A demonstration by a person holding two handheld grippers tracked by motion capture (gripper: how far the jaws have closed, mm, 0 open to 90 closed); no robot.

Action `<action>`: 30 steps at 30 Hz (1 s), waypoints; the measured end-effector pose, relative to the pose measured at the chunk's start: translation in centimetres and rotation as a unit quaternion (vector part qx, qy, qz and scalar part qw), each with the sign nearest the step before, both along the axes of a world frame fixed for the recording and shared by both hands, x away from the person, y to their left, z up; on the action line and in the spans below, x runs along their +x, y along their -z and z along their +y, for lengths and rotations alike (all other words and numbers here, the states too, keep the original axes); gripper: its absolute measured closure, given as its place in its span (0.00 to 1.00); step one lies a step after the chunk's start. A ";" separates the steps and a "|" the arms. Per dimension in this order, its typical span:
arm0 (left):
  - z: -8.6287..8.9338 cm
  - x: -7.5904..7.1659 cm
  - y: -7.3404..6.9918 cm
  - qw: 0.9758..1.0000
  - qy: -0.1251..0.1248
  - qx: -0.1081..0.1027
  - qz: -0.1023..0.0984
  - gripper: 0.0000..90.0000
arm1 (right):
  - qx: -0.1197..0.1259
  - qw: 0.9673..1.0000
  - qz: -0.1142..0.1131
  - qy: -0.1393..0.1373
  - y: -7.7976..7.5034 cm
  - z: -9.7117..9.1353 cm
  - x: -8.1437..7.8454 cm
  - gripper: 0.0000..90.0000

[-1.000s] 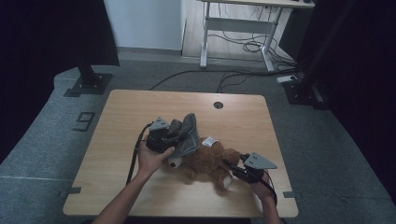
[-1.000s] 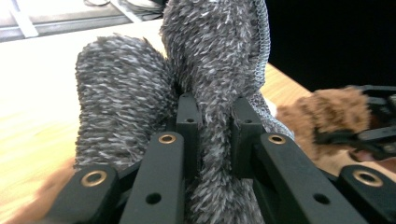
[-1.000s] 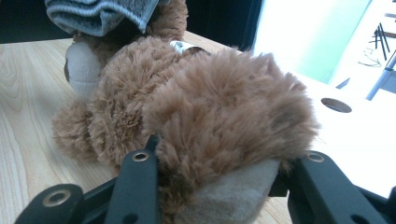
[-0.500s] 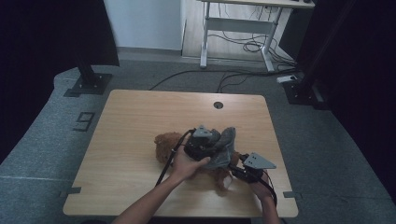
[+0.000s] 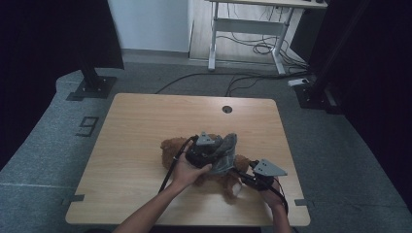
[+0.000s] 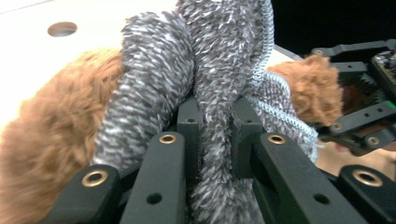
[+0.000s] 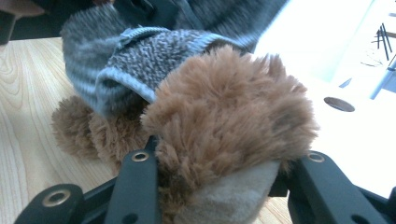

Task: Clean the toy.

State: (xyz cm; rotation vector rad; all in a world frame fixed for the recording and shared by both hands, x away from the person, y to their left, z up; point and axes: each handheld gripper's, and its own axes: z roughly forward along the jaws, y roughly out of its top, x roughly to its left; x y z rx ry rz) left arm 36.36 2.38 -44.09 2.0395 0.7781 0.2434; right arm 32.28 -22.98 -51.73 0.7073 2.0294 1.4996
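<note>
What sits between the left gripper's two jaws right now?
A fold of the grey knitted garment fills the gap in the left gripper; the left gripper view shows both pads pressing it, the brown plush toy beside it.

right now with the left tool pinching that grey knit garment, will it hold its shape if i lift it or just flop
Likely floppy: the grey knit garment folds and bunches between the left tool's jaws. Probably light, since a narrow pinch gathers it. It should not slip easily; its fuzzy yarn may cling to the brown plush toy it drapes.
</note>
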 end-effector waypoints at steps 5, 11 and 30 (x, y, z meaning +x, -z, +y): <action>2.4 0.6 -0.1 0.999 -0.024 -0.021 0.006 0.86 | -0.003 1.000 -0.005 0.002 0.0 0.0 -0.1 0.65; 6.2 1.5 -0.4 0.997 -0.065 -0.032 0.005 0.86 | -0.002 1.000 -0.003 0.000 0.1 -0.2 -0.1 0.65; 16.5 2.3 0.2 0.985 -0.158 -0.062 0.019 0.86 | 0.002 1.000 0.002 0.003 0.2 -0.3 0.0 0.65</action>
